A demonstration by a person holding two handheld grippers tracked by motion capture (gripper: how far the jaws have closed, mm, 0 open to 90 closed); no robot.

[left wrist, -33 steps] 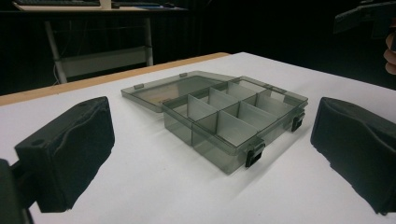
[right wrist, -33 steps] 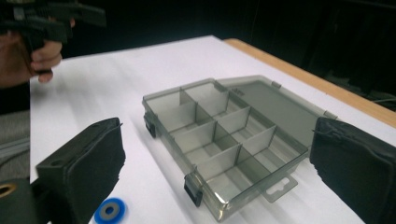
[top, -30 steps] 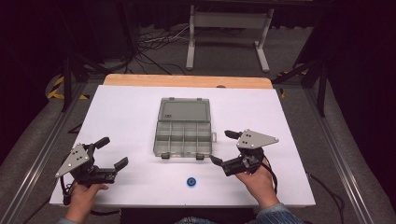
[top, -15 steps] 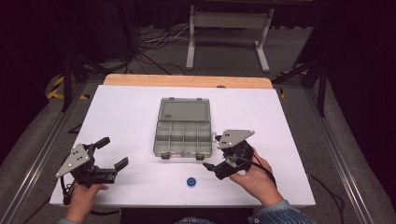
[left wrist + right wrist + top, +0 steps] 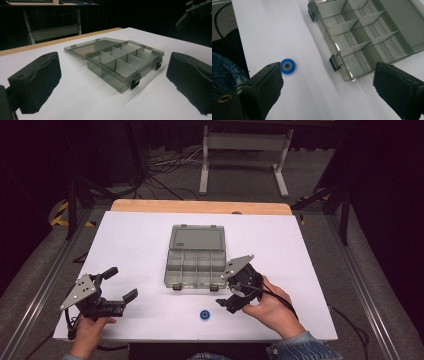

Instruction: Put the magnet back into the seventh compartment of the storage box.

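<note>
Since a second ago, the right gripper [image 5: 226, 289] has travelled from the right part of the tabletop [image 5: 135, 245] in toward the near right corner of the compartment box [image 5: 195, 270], and now tilts down toward the small blue ring [image 5: 204, 314]. The left gripper [image 5: 120, 283] has stayed where it was at the near left, and the box and ring have not shifted.

Judging from this, the step in hand is the approach to the ring, which lies flat on the white tabletop just in front of the box, near the person's edge. The right fingers [image 5: 265, 82] stand wide apart with nothing between them; the ring [image 5: 287, 66] sits just beyond the tip of one finger. The left fingers [image 5: 37, 80] are also open and empty, aimed at the box [image 5: 120, 62].

Next, the right gripper probably needs to centre over the ring, lower until the fingers straddle it, and close. The ring is thin and flat, so the grip must be low.

The ring looks slightly blurred in the right gripper view, so its material is hard to judge. The box's clear lid [image 5: 195, 237] lies open behind it; its compartments look empty.
</note>
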